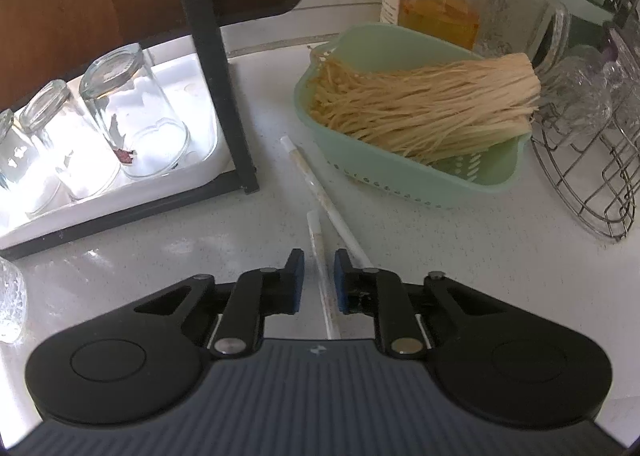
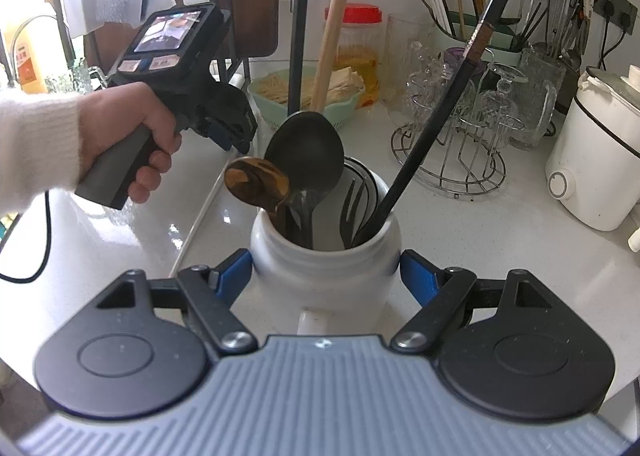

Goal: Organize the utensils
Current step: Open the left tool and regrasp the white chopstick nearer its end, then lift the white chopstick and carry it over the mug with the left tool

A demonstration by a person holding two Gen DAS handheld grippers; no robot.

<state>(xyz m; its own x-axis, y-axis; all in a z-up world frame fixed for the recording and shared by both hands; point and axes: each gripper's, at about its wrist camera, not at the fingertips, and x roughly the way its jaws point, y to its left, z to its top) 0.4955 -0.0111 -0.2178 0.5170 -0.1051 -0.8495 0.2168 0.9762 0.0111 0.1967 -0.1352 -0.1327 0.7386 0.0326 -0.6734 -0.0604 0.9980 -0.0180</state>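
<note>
On a white kitchen counter, the right gripper (image 2: 326, 276) clamps both pads against a white utensil jar (image 2: 326, 256) already holding spoons, a fork and a dark ladle (image 2: 306, 160). Left of the jar, the left gripper (image 1: 319, 280) straddles one of two white chopsticks (image 1: 322, 276) lying beside a green basket (image 1: 400, 176), its jaws narrowed but seemingly not yet pinching. Both chopsticks remain to be stowed.
</note>
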